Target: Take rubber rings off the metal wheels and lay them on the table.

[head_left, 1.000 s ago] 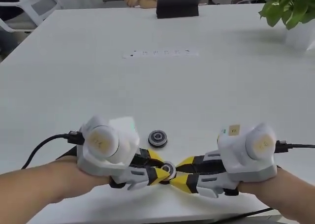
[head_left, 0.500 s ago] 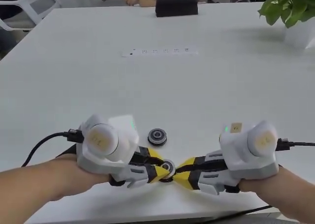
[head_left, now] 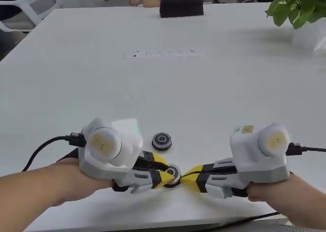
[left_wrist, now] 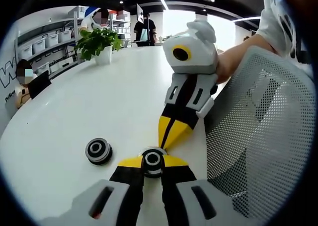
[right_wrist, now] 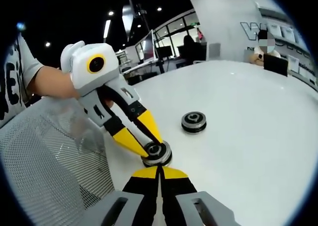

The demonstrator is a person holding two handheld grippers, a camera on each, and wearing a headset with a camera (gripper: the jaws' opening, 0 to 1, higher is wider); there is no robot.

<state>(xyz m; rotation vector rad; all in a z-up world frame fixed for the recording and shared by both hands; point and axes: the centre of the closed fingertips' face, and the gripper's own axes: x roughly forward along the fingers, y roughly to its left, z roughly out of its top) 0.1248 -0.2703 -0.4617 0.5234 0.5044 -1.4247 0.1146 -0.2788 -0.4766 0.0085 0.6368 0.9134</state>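
1. Rightward is where the right gripper (head_left: 189,172) has eased over the last second, its body now farther from the left gripper (head_left: 167,177), while the held wheel (head_left: 172,174) has stayed put at the near edge of the bench (head_left: 204,89).
2. Step in hand, as I judge it: stripping the rubber ring (right_wrist: 168,156) from this first wheel. The ring looks to be on the metal yet, so nothing is laid down so far.
3. Left jaws: narrowly open, one yellow tip on each side of the wheel, clamping it just above the bench.
4. Right jaws: closed tip to tip, the point pressed against the wheel's rim. Whether a lip of rubber is nipped between them I cannot tell.
5. Next move calls for a firm bite on the ring's edge, then a peel away from the left gripper, which must hold the wheel steady.
6. A second wheel (head_left: 162,140) lies flat on the bench just beyond, untouched, its dark ring on.
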